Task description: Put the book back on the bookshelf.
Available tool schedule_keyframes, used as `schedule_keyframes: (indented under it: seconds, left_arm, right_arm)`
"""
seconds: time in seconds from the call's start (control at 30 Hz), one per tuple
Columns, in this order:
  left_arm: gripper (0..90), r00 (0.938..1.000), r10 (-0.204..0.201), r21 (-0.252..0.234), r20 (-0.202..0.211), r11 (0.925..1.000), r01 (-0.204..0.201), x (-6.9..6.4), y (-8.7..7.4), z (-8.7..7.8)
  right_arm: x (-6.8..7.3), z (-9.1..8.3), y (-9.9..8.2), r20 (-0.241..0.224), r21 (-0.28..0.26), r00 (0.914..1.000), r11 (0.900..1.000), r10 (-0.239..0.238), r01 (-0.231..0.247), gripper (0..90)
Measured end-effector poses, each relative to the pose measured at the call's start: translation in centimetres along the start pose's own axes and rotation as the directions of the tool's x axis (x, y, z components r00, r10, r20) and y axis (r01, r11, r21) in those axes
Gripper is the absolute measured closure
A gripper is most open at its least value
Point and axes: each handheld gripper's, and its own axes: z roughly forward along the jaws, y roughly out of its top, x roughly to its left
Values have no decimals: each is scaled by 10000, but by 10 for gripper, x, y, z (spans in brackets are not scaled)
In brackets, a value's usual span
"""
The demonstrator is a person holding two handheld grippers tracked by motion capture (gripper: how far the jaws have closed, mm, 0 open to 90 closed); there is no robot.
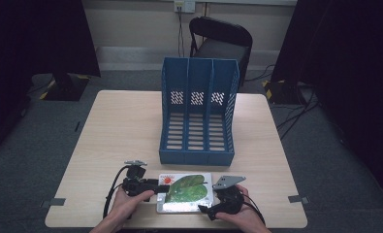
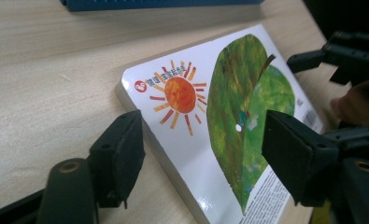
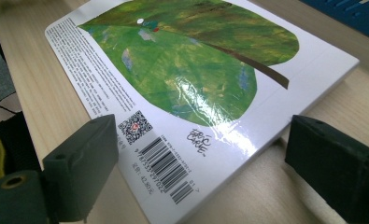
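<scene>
Board book (image 1: pixel 185 192) lies flat on the bench (image 1: pixel 121 131), at the near edge, between the two hand-held grippers and just in front of the blue file rack (image 1: pixel 199 114). Its glossy white back cover faces up and carries a large green leaf with a brown stem, a small white hole in the leaf, an orange sun with rays in one corner, a strip of small print along one edge, a QR code, a barcode and a handwritten-style signature. The pages form a thick white block with rounded corners.

One book, one file rack with three slots, two hand-held grippers, and one black folding chair (image 1: pixel 221 43) beyond the bench.

The left hand-held gripper (image 1: pixel 158 188) sits at the sun end of the book; in the left gripper view its jaws stand spread, one off the book's edge over bare wood, the other above the leaf, neither pad pressing. The right hand-held gripper (image 1: pixel 204 210) is at the barcode corner; in the right gripper view its jaws are spread wide to either side of that corner, clear of the cover.
</scene>
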Motion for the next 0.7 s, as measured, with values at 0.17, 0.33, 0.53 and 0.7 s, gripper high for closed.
schedule_keyframes:
  seconds: [0.17, 0.33, 0.53, 0.7]
  left_arm:
    - [342, 9964, -644, -381, 548, 9971, 665, 5, 0, -4]
    - [402, 9876, -1036, -949, 1179, 9888, 1150, 9, 1, -11]
    - [409, 9830, -1226, -1060, 1364, 9848, 1375, 10, 0, -11]
    - [436, 9723, -1576, -1289, 1724, 9750, 1809, 11, -3, -14]
  right_arm:
    - [1, 0, 0, 10, 31, 10000, 10000, -42, 42, 77]
    - [0, -1, 0, -96, 22, 10000, 10000, 20, -20, 75]
    - [0, -1, 0, -95, 20, 9999, 10000, 47, -47, 74]
    - [-1, -1, 0, -133, -12, 9998, 9999, 150, -150, 75]
